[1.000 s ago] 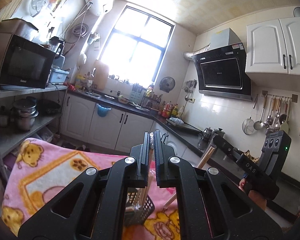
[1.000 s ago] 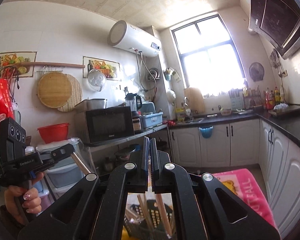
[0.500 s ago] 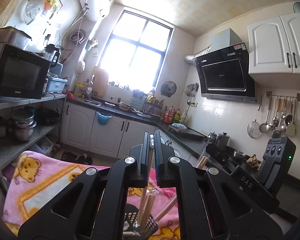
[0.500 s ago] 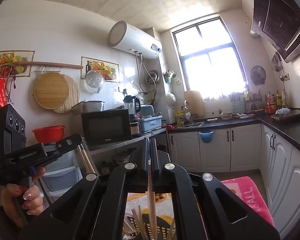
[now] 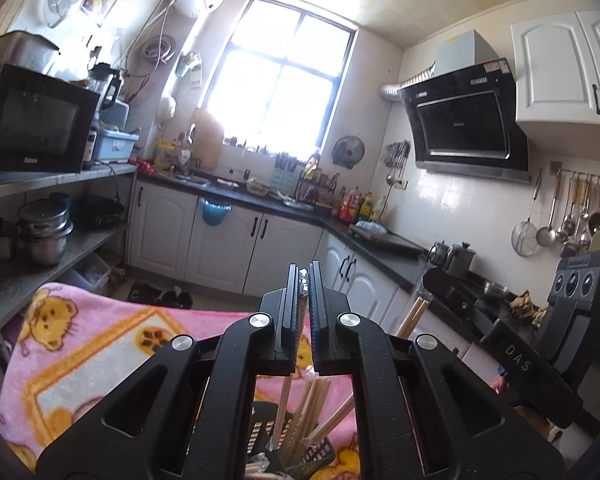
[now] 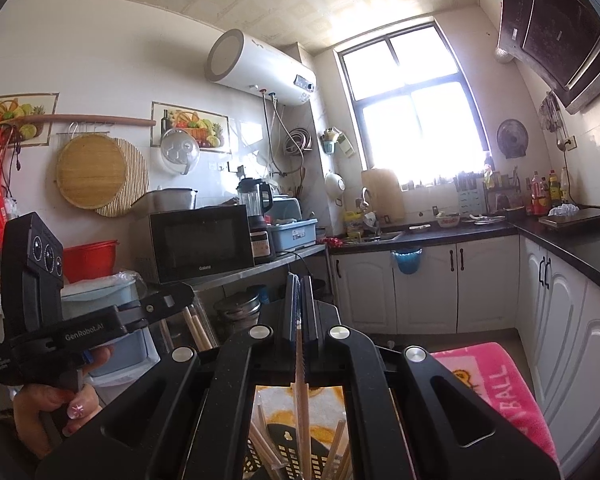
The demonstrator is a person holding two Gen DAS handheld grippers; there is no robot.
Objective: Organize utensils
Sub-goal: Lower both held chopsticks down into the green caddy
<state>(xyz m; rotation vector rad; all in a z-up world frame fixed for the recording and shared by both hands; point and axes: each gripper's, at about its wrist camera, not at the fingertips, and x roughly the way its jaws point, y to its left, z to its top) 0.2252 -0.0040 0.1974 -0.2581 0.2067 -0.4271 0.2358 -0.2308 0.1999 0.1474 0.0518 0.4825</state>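
A black slotted basket (image 5: 296, 456) stands on a pink cartoon blanket (image 5: 84, 364) and already holds several wooden chopsticks (image 5: 308, 412); it serves as the reference point here. Directly above the basket, the left gripper (image 5: 303, 280) is clenched on a chopstick (image 5: 285, 408) that hangs down toward the basket opening. Also above the basket, the right gripper (image 6: 298, 284) is clamped on another chopstick (image 6: 300, 380), whose lower end reaches in among the sticks (image 6: 332, 456) standing there. In the right wrist view, the left gripper appears beside the basket with a hand (image 6: 56, 412) on its handle; it may carry a pair of sticks rather than one, though the view is poor. The step in hand is judged to be delivery: both chopsticks are poised over the basket. The next move calls for lowering each tip inside the rim, then releasing the jaws so the sticks drop in upright.
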